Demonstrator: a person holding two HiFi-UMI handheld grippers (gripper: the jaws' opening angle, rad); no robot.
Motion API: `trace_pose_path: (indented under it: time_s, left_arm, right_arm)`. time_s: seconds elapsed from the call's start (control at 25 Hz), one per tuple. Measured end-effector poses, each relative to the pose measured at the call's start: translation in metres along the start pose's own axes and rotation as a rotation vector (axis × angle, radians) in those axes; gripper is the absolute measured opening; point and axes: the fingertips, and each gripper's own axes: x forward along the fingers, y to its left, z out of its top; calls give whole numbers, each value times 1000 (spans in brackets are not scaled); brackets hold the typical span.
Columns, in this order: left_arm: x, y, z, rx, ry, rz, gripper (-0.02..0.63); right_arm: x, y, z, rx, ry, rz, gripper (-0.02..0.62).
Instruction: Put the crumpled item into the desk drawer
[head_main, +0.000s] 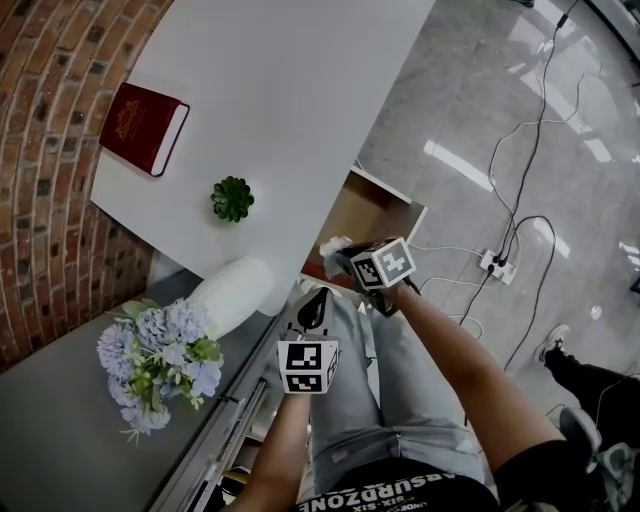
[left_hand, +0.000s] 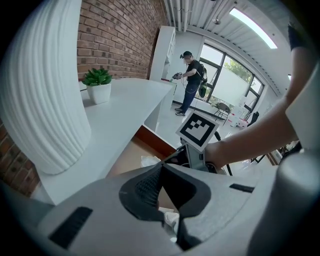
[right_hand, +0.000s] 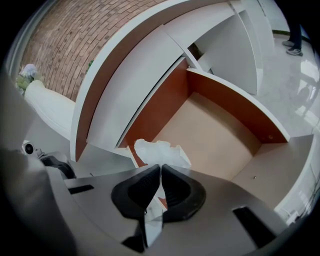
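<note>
- Crumpled white paper wad is pinched in the right gripper: its dark jaws are closed on the wad's lower part, and the rest sticks out past the tips.
- The wad hangs in the air over the near corner of the pulled-out desk drawer, which has brown wooden walls and a pale floor. It isn't inside yet and touches nothing but the jaws.
- The drawer floor looks bare in the right gripper view, so nothing stands in the way of a drop.
- The left gripper has its jaws brought together at the tips, with nothing gripped. In the head view it hangs just beside the right one, near the drawer front.
- Done, judging by how things lie: the drawer is open, and the wad is picked up and carried to the opening.
- Left to do: bring the wad further over the floor, part the jaws to release it, and perhaps push the drawer shut, for which the free left gripper seems well placed.
</note>
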Motion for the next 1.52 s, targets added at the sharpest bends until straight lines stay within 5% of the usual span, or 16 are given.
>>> trace_pose_path:
  time_s: [1.52]
  left_arm:
    - [17, 4, -21, 34, 73, -25, 5]
  right_arm:
    - [82, -62, -1, 333, 0, 36, 17]
